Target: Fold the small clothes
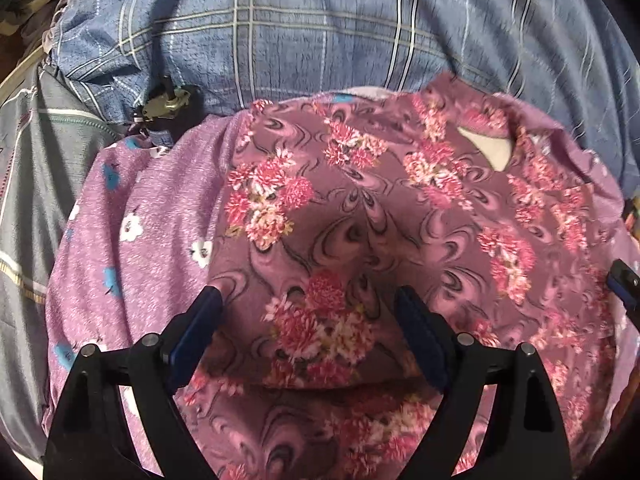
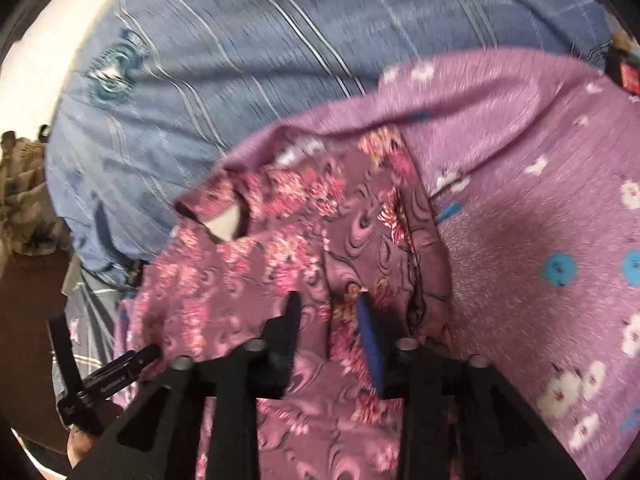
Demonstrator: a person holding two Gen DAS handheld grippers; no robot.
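Garment (image 1: 360, 208) spread on lilac cloth (image 1: 132, 208) over bed, mid-fold; left tool (image 1: 308, 300) apart above it, right tool (image 2: 328, 300) apart astride a raised fold; next likely: close, carry over.

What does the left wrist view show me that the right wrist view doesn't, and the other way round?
Only the left wrist view shows a small metal clasp lying at the edge of the blue plaid sheet, and grey striped fabric at far left.

Only the right wrist view shows a teal emblem on the blue sheet and a white surface beyond it.

Both show the dark floral garment with its pale neck label, lying over the lilac flowered cloth. Both claws, left and right, are open.
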